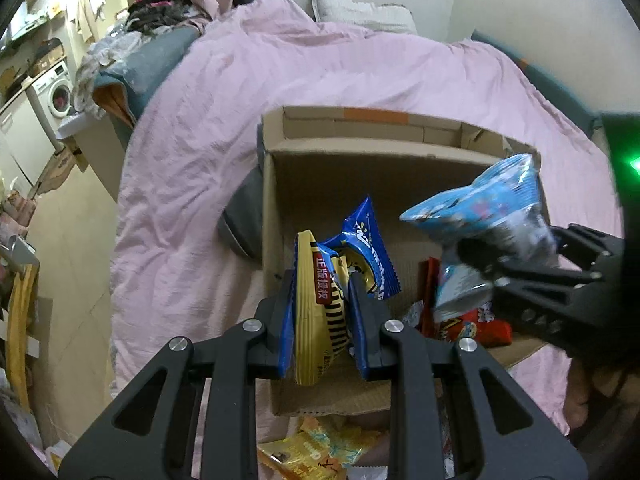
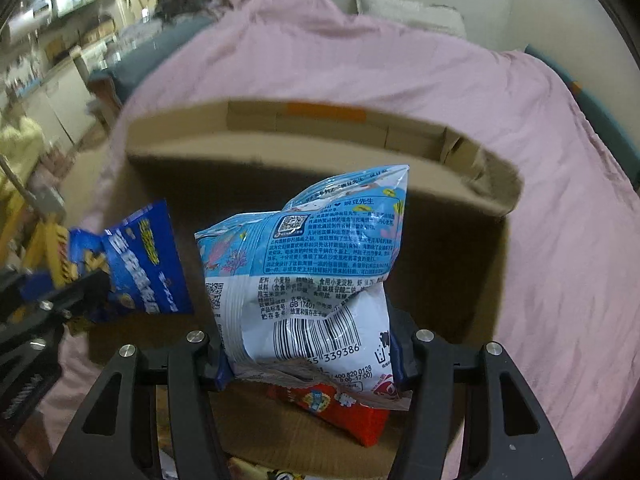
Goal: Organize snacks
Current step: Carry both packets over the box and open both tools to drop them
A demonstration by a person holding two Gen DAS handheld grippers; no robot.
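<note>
Washing machine point(image 1: 58, 94) only leftward; left gripper point(image 1: 326, 320), right gripper point(image 2: 314, 354) each clamping snack bags.

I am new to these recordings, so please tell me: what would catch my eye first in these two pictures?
First, the snack bags held over the open cardboard box on the pink bed cover: the left gripper clamps a blue and yellow bag, and the right gripper clamps a pale blue bag. A red packet already lies on the box floor.
</note>
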